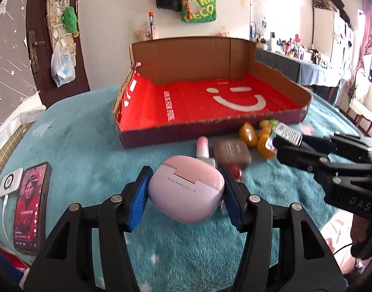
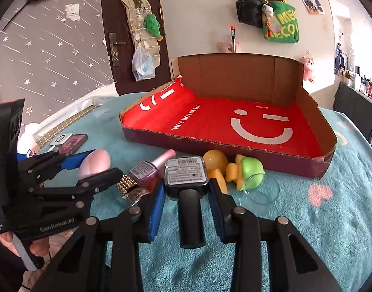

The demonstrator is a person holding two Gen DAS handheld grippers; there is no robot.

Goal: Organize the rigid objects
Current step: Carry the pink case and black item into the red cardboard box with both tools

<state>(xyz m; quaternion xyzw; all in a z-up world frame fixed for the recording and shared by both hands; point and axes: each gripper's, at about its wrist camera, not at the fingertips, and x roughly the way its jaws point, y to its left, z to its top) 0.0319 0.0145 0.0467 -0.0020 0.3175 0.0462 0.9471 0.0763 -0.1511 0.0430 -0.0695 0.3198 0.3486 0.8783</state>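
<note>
Box (image 2: 307, 168) not yet filled; pink case (image 1: 186, 194) clamped in left gripper (image 1: 184, 198), dark bottle (image 2: 187, 177) pinched in right gripper (image 2: 187, 206), remaining trinkets left on blanket (image 1: 88, 160).

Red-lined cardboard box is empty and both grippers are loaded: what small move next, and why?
Probably carry the left gripper, clamped on the pink earbud case, forward over the low front wall of the red-lined cardboard box. The right gripper holds the dark labelled bottle and can follow.
</note>
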